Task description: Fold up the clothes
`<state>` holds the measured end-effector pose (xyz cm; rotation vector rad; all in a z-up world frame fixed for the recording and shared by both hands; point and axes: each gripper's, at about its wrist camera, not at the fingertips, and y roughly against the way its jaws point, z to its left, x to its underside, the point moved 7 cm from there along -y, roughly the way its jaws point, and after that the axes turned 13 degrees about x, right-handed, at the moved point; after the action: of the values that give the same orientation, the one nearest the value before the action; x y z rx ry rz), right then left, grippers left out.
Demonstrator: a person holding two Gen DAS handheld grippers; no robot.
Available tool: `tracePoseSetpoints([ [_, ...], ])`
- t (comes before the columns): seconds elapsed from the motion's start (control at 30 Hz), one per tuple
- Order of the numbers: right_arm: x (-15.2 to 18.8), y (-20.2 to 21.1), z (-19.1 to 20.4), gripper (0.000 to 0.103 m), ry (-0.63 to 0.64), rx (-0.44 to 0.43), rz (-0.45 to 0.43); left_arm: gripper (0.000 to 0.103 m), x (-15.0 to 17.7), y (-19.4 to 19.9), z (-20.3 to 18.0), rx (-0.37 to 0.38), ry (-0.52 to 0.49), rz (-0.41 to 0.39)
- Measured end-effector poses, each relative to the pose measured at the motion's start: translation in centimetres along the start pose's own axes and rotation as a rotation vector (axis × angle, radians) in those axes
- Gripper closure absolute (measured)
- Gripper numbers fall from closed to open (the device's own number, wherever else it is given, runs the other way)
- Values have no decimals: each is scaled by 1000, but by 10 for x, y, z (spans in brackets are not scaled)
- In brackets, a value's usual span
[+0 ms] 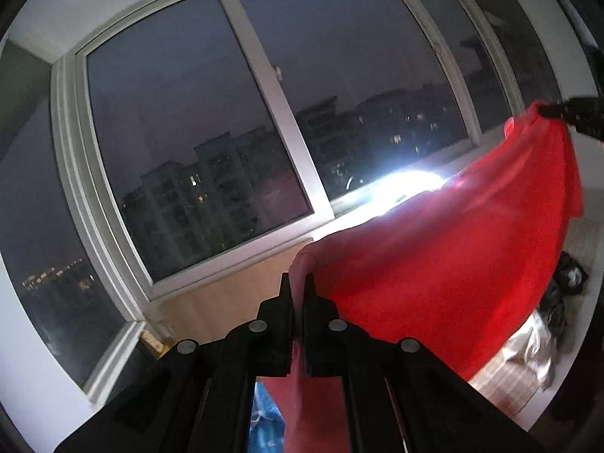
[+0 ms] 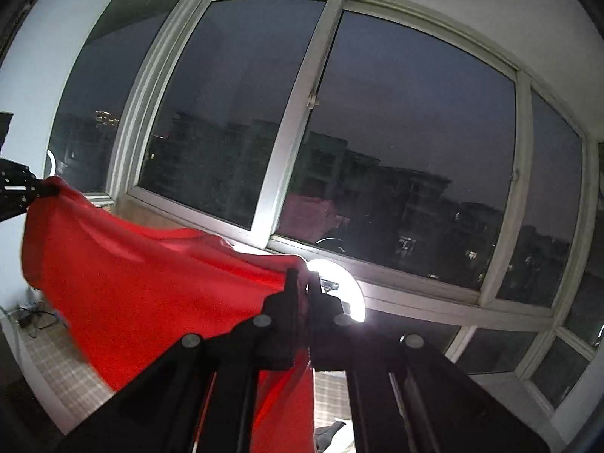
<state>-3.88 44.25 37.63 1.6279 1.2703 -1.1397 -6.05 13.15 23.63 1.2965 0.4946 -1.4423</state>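
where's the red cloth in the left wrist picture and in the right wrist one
Left wrist view: red cloth fills lower right, pinched in left tongs, far corner at right edge.
Right wrist view: cloth fills lower left, pinched in right tongs.
Shared landmark: bright ring light on the window sill.

Red cloth's (image 1: 434,264) lower part behind the tongs and past the bottom edge.

A checked bed surface (image 1: 502,385) carries rumpled pale cloth (image 1: 536,343) and dark clothing (image 1: 566,283).
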Motion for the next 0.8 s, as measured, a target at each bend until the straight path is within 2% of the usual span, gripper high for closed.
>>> tracePoseSetpoints([
  [0.07,6,-8,2,99,7,26,7,100,3,-10,-1,9,-15,30],
  [0.2,38,-53,5,99,34,95,69,100,20,-68,-3,57,-18,99],
  [0.3,71,-102,14,99,87,159,125,100,48,-145,-1,116,-3,182],
  [0.37,103,-148,31,99,147,201,173,100,74,-198,4,142,4,251],
  [0.53,190,-253,80,99,256,241,308,100,149,-336,13,194,22,427],
  [0.67,282,-329,130,96,384,237,481,96,226,-429,3,224,75,610],
  [0.73,330,-348,154,85,437,194,582,96,258,-455,3,224,78,676],
  [0.8,358,-350,161,77,426,144,648,96,277,-463,5,230,72,707],
])
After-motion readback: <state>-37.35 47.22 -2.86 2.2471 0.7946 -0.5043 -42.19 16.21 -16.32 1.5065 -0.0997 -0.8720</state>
